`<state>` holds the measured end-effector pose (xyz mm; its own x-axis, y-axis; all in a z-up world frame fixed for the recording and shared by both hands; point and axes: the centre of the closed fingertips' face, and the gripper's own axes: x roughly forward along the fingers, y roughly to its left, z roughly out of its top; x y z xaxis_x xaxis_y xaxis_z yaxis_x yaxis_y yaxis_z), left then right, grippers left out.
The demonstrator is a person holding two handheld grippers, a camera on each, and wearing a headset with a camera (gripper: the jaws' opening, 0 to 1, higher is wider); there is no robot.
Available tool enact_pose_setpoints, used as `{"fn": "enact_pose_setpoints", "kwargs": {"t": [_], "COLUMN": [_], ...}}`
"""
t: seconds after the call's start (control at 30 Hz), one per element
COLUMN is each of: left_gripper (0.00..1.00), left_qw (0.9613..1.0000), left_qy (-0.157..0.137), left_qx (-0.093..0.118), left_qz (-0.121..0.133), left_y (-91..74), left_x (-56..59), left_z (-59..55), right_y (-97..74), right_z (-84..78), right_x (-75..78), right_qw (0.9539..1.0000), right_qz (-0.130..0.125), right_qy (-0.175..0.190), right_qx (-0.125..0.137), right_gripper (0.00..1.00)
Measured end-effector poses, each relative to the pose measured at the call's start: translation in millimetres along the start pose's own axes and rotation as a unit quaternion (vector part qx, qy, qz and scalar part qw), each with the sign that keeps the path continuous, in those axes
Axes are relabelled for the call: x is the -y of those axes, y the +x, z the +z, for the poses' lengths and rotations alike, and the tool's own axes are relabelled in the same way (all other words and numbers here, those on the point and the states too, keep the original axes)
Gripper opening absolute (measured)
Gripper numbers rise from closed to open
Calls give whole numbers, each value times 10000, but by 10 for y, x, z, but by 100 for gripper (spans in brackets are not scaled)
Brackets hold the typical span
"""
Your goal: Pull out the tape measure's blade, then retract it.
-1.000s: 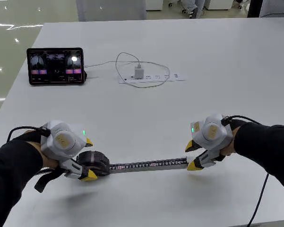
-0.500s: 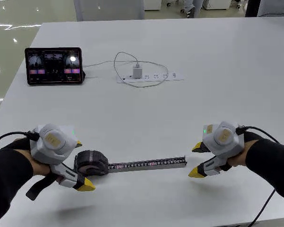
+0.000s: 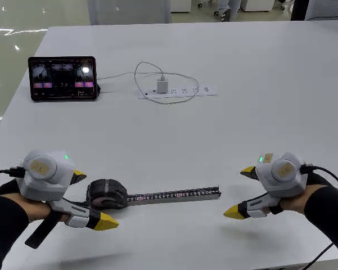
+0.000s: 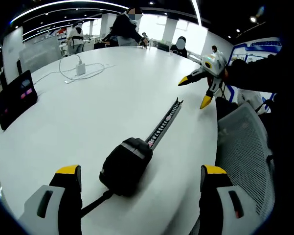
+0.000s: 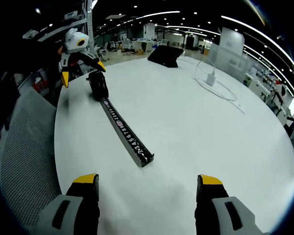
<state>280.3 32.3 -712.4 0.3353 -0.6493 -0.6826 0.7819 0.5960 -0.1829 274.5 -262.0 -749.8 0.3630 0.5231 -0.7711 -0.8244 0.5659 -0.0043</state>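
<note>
A person at a white table [image 3: 242, 84] holds 2 hand-held grippers, 1 in each hand, seen from above. The left gripper [image 3: 93, 198] has its 2 yellow-tipped jaws spread wide and grasps nothing. The right gripper [image 3: 239, 190] is likewise released, jaws apart, with nothing between them.

The tape measure [image 3: 107, 194], a black rounded case, lies flat on the table at the near left, just in front of the left gripper and roughly in line with the gap between its jaws. From the left gripper view the jaws do not appear to touch it, and a dark strap [image 4: 94, 205] trails from the case back toward that gripper. The blade [image 3: 174, 196] is pulled out, dark with pale printed numbers, lying flat on the table and pointing toward the right gripper. Its end [image 5: 146, 159] stops near the right gripper, with bare table between the 2.

At the far left stands a tablet [image 3: 62, 77] with a lit screen. Beside it, further right, a white power strip [image 3: 180, 90] holds a white charger [image 3: 162, 85], and a looped white cable [image 3: 149, 70] lies around it
</note>
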Motion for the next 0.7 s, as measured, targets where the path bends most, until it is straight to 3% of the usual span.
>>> {"fn": "enact_pose_setpoints", "kwargs": {"t": [0.07, 0.27, 0.4, 0.5, 0.57, 0.7], "left_gripper": [99, 99, 99, 99, 99, 99], "left_qw": [9996, 9978, 9930, 9916, 9918, 9909], "left_qy": [-205, -174, -620, -456, -246, -372], "left_qx": [49, 133, 383, 508, 394, 487], "left_qz": [161, 630, 933, 1097, 1193, 1201], "left_y": [-40, -136, -248, -316, -363, -472], "left_x": [-31, -113, -180, -198, -202, -167], "left_z": [-32, -211, -287, -340, -421, -452], "right_y": [-22, -134, -250, -341, -414, -537], "right_z": [-33, -143, -181, -199, -199, -237], "right_x": [18, 42, 88, 74, 56, 46], "right_qw": [9998, 9980, 9948, 9934, 9927, 9916], "right_qz": [-106, -333, -544, -652, -699, -779], "right_qy": [140, 478, 728, 795, 799, 797], "right_qx": [90, 242, 459, 515, 574, 650], "right_gripper": [85, 99, 99, 99, 99, 99]}}
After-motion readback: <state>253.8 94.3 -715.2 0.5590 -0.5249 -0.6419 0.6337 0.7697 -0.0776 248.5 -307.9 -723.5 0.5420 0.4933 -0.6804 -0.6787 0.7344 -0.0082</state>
